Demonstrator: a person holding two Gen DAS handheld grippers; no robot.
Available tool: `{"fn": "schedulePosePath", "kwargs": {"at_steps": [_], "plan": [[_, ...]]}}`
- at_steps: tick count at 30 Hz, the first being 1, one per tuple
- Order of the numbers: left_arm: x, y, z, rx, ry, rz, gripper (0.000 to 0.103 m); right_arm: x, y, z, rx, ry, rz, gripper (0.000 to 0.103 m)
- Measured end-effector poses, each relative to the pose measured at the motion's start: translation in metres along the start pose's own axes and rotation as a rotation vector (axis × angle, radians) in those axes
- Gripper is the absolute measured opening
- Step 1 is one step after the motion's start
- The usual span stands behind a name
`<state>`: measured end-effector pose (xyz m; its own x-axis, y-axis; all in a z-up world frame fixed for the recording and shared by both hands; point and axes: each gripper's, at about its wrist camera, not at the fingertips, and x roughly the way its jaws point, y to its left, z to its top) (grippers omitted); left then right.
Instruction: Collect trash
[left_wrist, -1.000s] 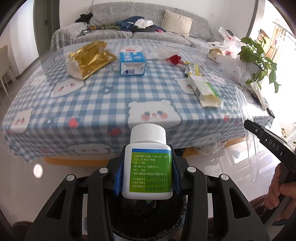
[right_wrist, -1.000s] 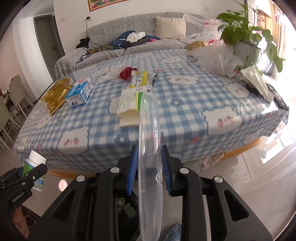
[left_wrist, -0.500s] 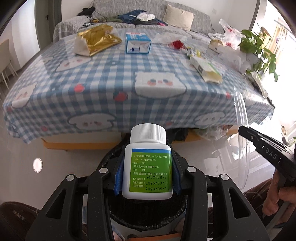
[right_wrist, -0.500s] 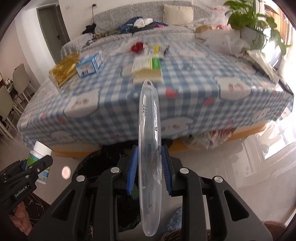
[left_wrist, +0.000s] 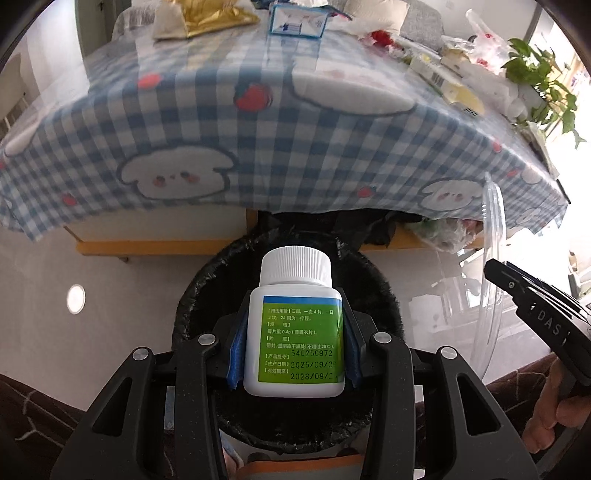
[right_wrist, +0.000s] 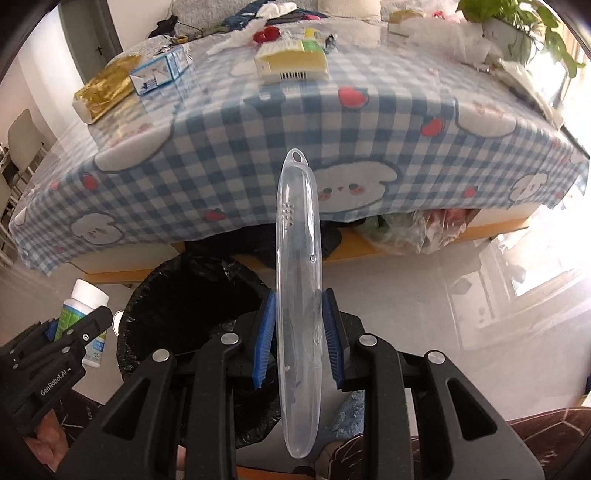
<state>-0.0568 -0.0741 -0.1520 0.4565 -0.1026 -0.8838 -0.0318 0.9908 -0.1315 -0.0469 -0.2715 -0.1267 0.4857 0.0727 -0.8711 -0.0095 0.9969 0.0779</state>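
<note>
My left gripper (left_wrist: 293, 347) is shut on a white pill bottle (left_wrist: 295, 328) with a green label, held upright over the black-lined trash bin (left_wrist: 384, 295). My right gripper (right_wrist: 299, 339) is shut on a clear plastic toothbrush case (right_wrist: 298, 266), held upright just right of the bin (right_wrist: 177, 295). The bottle (right_wrist: 83, 314) and left gripper (right_wrist: 74, 328) show at lower left in the right wrist view. The case (left_wrist: 493, 236) and right gripper (left_wrist: 495, 267) show at right in the left wrist view.
A table with a blue checked cloth (left_wrist: 258, 140) stands just behind the bin. On it lie a gold bag (right_wrist: 105, 86), a blue-white carton (right_wrist: 159, 72), a yellow-green box (right_wrist: 293, 64), a red wrapper (right_wrist: 266, 34) and a potted plant (right_wrist: 517, 26). Plastic bags (right_wrist: 424, 229) sit under the table.
Both grippers have dropped down and tilted toward the floor with their objects. The bin now lies beneath the bottle; the table has risen in view.
</note>
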Motion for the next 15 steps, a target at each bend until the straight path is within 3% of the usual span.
{"fn": "schedulePosePath", "kwargs": {"at_steps": [15], "plan": [[0.05, -0.006, -0.01, 0.001, 0.051, 0.01, 0.04, 0.027, 0.002, -0.01, -0.013, 0.024, -0.024, 0.025]]}}
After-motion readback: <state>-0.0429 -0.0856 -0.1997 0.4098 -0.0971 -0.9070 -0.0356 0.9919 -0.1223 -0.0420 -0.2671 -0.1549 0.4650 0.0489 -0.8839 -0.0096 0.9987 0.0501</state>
